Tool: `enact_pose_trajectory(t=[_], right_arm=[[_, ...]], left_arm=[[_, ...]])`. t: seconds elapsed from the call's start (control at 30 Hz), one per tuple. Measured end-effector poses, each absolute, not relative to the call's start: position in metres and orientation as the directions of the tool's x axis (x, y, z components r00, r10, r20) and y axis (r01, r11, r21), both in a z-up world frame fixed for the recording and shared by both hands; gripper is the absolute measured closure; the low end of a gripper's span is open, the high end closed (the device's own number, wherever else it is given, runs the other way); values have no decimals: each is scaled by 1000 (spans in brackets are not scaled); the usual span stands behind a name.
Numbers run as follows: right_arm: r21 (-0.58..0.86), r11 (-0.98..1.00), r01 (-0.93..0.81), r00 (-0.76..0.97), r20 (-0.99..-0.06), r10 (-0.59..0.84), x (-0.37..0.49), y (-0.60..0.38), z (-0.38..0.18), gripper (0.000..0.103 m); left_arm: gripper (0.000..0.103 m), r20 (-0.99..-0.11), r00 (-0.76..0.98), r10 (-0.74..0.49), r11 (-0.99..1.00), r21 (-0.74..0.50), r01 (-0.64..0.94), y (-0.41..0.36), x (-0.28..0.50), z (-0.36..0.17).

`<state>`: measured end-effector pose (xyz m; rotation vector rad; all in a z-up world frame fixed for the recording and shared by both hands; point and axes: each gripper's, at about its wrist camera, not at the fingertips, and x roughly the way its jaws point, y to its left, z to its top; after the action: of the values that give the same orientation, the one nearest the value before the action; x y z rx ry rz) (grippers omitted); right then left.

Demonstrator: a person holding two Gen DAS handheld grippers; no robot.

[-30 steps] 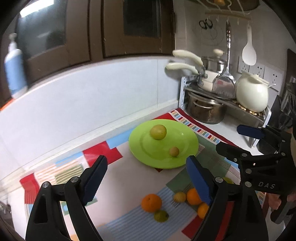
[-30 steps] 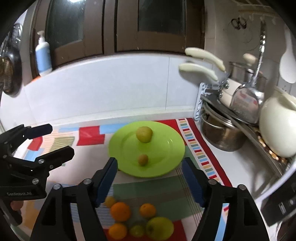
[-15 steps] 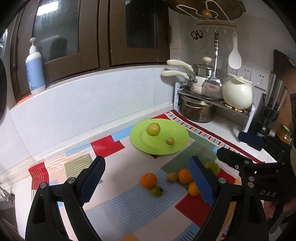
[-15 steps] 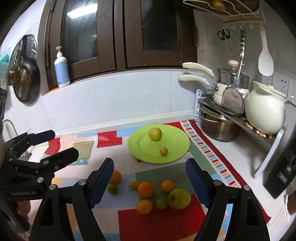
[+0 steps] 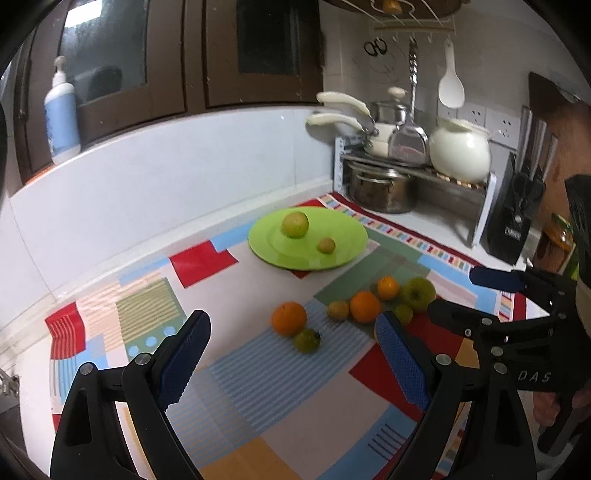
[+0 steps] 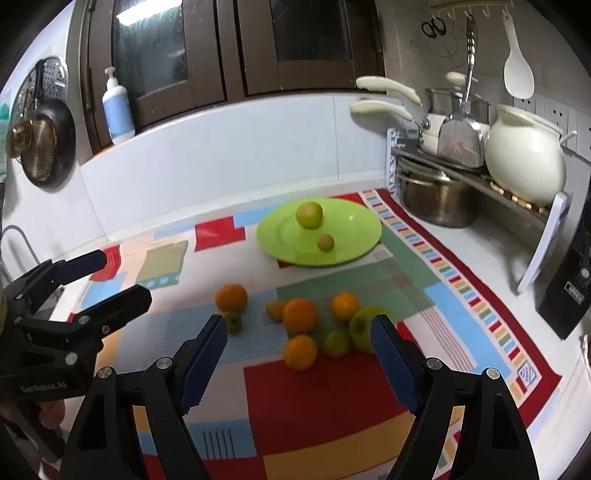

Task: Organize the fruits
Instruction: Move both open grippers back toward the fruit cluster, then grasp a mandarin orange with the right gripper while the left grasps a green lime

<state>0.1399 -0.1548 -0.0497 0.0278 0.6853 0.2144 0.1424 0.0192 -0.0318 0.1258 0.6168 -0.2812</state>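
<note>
1. Surface: white counter point(image 6: 491, 254) w/ a patchwork mat point(image 6: 321, 402) over most of it; blocks of red, blue, green, yellow, striped border on the right edge.
2. Room: white backsplash point(image 6: 236, 155), dark wood cabinets w/ glass doors point(image 6: 229, 48) above. Blue pump bottle point(image 6: 117, 110) on the ledge, far left. Pan + strainer point(image 6: 40, 142) hang on the left wall.
3. Far right: wire rack point(image 6: 476, 173) w/ steel pot point(image 6: 436, 197) under it, white jar point(image 6: 524, 158) and pans on top. White rice spoon point(image 6: 519, 70) and scissors point(image 6: 433, 27) hang on the wall. Black knife block point(image 5: 515, 218) at right.
4. Green plate point(image 6: 351, 236) sits far-centre on the mat; holds a green fruit point(image 6: 309, 215) and a small brownish fruit point(image 6: 325, 242), apart from each other.
5. Loose fruit pile point(image 6: 301, 315) on the mat, nearer than the plate: oranges, small green ones, a big green apple point(image 5: 418, 291) on the right. One orange point(image 6: 231, 297) + a dark green fruit point(image 6: 232, 322) sit just left of the rest.
6. Left gripper point(image 5: 291, 362): wide apart, holding nothing, over the near mat.
7. Right gripper point(image 6: 299, 363): wide apart too, nothing held, near side of the pile.
8. Writing: "DAS" on the right gripper body seen from the left cam; "GenRobot.AI" on the left gripper body seen from the right cam. Knife block label too small to read.
</note>
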Motion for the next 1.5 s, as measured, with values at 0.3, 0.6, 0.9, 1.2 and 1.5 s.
enact_pose_trajectory(t=[0.3,0.6,0.9,1.2,1.5], right_arm=[[60,980,-188,720,-670,179,144,-146,-77,23],[115,975,-191,652,-727,213,165,-144,-106,37],[186,964,-188,578,-773,262,185,-147,-132,51],[218,954,-207,554,-778,298,200,-146,-141,56],[209,953,-221,551,-779,299,205,-144,-142,69]], left_arm=[[19,-625,742,-242,939,40,340,20,156,-64],[38,-681,680,-270,924,17,383,14,182,-95],[52,-739,606,-293,919,-42,393,5,210,-122],[66,-775,553,-306,924,-101,370,2,229,-135],[74,-780,541,-314,924,-122,361,2,232,-137]])
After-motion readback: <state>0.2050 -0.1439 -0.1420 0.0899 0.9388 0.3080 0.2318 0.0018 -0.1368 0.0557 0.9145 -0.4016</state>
